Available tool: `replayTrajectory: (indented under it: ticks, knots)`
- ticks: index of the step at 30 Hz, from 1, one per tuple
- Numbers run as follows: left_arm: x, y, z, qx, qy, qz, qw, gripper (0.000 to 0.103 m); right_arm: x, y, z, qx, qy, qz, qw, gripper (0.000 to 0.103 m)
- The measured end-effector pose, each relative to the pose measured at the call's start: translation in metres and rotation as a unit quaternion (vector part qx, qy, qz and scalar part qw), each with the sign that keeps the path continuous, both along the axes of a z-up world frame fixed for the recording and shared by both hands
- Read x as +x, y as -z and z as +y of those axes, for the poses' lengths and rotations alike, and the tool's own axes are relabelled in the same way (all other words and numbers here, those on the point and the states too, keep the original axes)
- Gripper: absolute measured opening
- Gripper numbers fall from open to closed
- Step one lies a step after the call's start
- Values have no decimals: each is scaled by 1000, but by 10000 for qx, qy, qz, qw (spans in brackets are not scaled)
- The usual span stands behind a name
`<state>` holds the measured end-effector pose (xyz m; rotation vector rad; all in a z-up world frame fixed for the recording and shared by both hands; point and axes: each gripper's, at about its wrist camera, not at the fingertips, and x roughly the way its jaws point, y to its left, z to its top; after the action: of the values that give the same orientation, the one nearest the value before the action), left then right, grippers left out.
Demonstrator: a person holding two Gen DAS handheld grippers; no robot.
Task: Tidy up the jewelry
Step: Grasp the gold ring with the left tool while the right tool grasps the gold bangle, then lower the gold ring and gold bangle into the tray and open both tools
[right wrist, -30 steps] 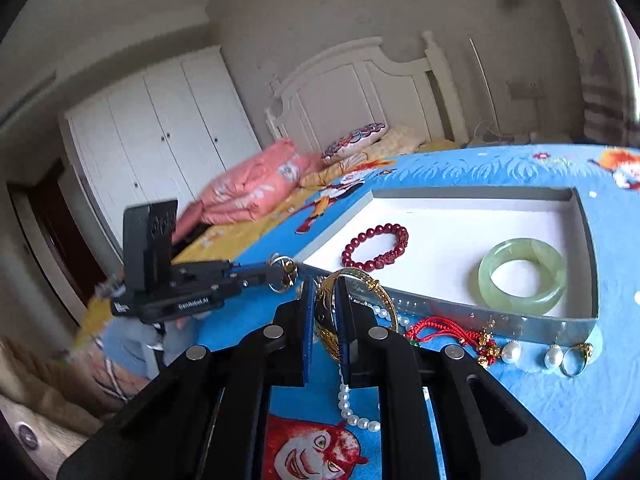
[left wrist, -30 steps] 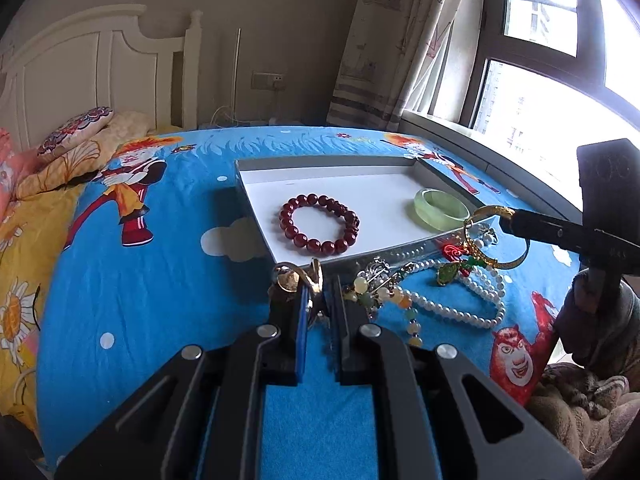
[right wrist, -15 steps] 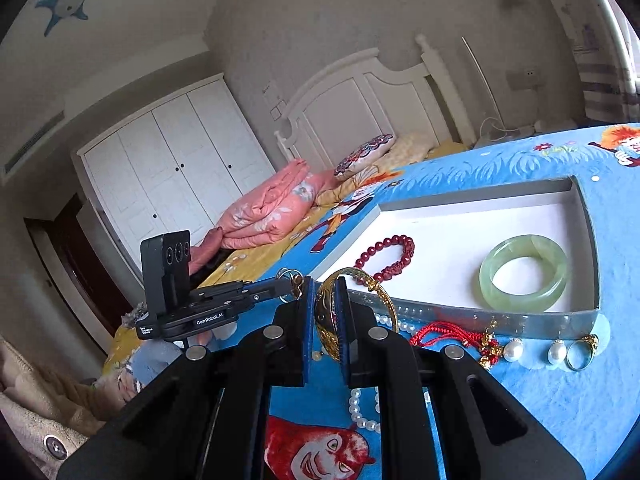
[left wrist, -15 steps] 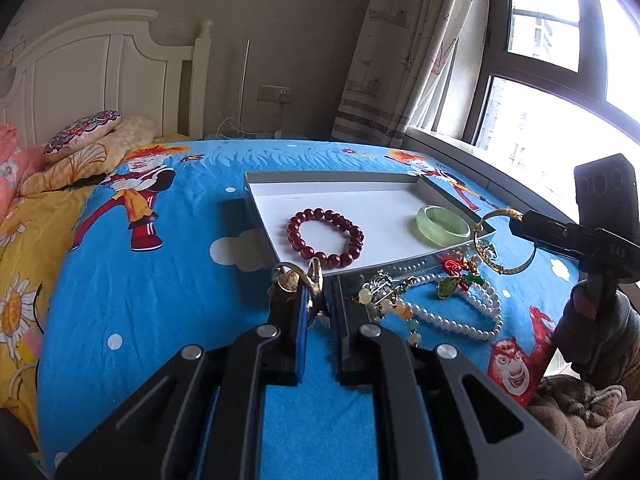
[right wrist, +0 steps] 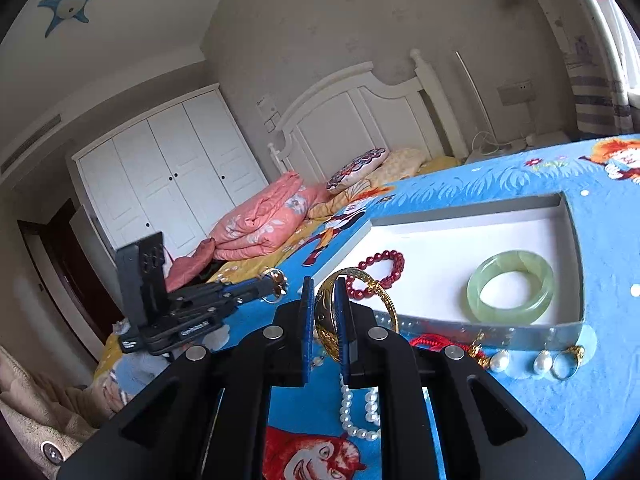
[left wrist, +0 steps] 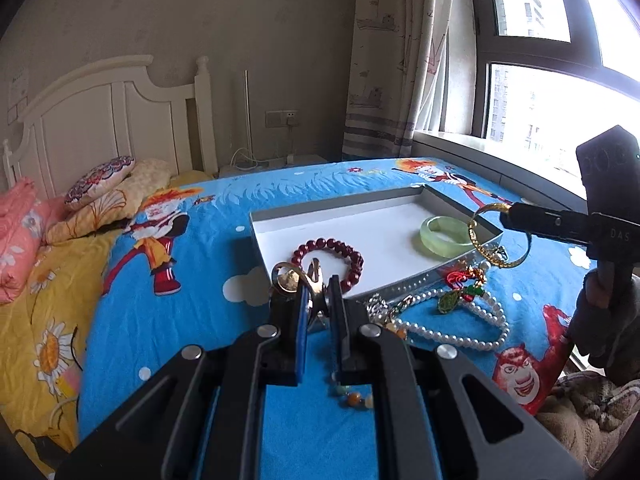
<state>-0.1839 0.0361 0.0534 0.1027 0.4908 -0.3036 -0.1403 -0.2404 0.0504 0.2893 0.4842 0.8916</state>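
A shallow white tray (left wrist: 340, 224) lies on the blue bedspread and holds a red bead bracelet (left wrist: 348, 250) and a green jade bangle (left wrist: 444, 234). My left gripper (left wrist: 316, 292) is shut on gold rings (left wrist: 288, 278), held above the bed in front of the tray. My right gripper (right wrist: 324, 300) is shut on a gold bangle (right wrist: 356, 300), held above the tray's near edge (right wrist: 480, 326); the bangle also shows in the left wrist view (left wrist: 500, 236). A pearl necklace (left wrist: 460, 328), a red-corded charm (left wrist: 460, 280) and beads lie on the bedspread.
Pearl earrings (right wrist: 500, 360) and a gold ring (right wrist: 566, 362) lie on the bedspread by the tray's front wall. Pillows (left wrist: 100, 180) and a pink quilt (right wrist: 260, 220) lie at the headboard. A window (left wrist: 560, 80) lies to the right.
Both grippers have risen with their jewelry. The gold bangle has lifted clear of the pile by the tray, and the bed has dropped lower in both views.
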Motion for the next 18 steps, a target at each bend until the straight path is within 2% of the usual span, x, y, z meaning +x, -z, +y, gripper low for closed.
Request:
replayTrajectory:
  ticks: [5,9,12,14,18]
  knots:
    - [19,-25,-27,234,233,-53,9994,9,18,-23,10,-598,379,-324,9970,13]
    - [56,-27,-52,363,404,244,9982,9,37,-36,27,-1366,685,-636,9862,13]
    - [88,-22,-65,346,469,590,9966,9,55,-37,38,-1976,864,-781,9733,13]
    - [103,-18,-72,437,449,700,9956,9,69,-33,44,-2321,939,-789,9649,13]
    - [135,-12,-84,711,321,918,9927,9,100,-21,52,-2727,962,-551,9557,13]
